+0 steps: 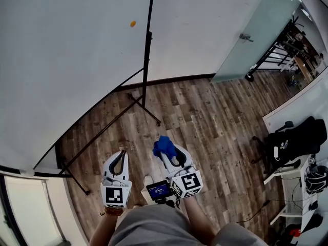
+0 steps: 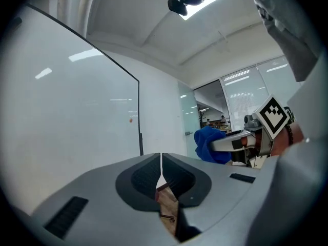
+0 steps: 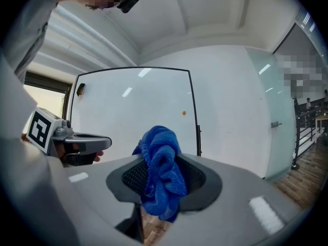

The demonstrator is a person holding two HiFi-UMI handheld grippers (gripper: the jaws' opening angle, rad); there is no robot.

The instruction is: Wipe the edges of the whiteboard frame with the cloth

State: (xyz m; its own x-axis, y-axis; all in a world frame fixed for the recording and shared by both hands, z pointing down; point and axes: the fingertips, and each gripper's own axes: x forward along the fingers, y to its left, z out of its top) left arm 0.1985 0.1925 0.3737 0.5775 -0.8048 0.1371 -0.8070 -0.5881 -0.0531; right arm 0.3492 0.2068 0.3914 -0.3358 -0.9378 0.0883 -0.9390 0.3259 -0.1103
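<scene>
The blue cloth [image 3: 161, 173] is bunched up and pinched in the right gripper [image 1: 168, 151], whose jaws are clamped on it with folds spilling out above and below. It's held out over the wooden floor [image 1: 215, 122], well apart from the whiteboard [image 1: 66, 60]. So no wiping yet; this looks like the approach. The black frame [image 1: 149, 29] runs down the board's right edge towards the stand [image 1: 146, 109], and that edge seems the handiest one for the cloth. The left gripper [image 1: 120, 158] rides alongside, jaws pressed together on nothing. Next, I'd say, the right one has to carry the cloth forward and up, press it against that black edge, and drag along it without letting the wad slip out.
</scene>
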